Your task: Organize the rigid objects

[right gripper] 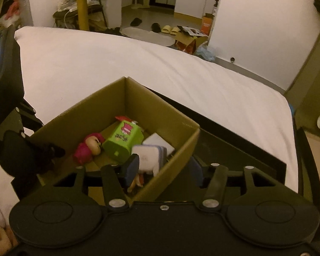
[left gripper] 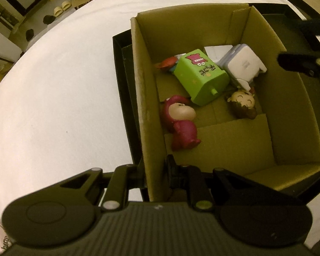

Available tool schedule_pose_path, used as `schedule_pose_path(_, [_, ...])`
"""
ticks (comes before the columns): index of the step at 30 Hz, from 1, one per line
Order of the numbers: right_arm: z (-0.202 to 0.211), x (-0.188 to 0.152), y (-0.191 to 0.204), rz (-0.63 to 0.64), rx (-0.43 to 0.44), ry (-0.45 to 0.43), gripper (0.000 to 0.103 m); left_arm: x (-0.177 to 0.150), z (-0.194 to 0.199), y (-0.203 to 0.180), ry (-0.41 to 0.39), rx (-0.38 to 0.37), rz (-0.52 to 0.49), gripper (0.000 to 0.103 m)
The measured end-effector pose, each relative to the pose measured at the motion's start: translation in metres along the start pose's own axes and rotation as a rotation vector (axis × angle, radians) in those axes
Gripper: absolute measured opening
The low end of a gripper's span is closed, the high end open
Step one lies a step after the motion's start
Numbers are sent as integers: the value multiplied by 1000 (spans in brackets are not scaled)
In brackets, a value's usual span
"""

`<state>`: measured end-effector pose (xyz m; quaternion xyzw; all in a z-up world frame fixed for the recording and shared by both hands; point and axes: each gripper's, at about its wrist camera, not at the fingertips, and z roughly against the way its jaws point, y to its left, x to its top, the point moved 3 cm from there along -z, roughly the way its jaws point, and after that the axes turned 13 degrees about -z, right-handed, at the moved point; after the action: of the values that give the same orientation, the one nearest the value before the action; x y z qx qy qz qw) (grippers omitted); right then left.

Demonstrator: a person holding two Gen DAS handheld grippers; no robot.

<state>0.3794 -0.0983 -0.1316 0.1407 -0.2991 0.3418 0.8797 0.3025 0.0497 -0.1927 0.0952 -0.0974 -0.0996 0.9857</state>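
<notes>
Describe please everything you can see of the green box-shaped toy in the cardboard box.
The green toy is a blocky, glossy piece, plastic by its look, with a pink cartoon print, dark lettering and a small green peg on one end. It lies tilted inside the cardboard box, apparently leaning on a white case, with a pink figurine beside it. No gripper touches it.

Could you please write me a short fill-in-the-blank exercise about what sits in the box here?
1. The toys lie inside a ____ box.
2. The carton-shaped toy between the figures is ____ in colour.
3. The box stands in a black tray on a ____ sheet.
4. The right tool straddles the box's ____.

Missing words: cardboard; green; white; wall
</notes>
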Motion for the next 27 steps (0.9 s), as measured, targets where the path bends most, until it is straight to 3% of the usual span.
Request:
schedule_pose_path(14, [31, -24, -34, -177, 7, -20, 55, -5, 39, -3, -13, 6, -73, 16])
schedule_pose_path(17, [42, -26, -34, -200, 9, -41, 65, -11, 56, -1, -54, 4, -55, 16])
schedule_pose_path(22, [58, -26, -34, -218, 4, -71, 68, -13, 83, 1, -100, 19, -61, 16])
schedule_pose_path(27, [73, -25, -38, -247, -9, -96, 78, -8, 110, 13, -140, 45, -70, 19])
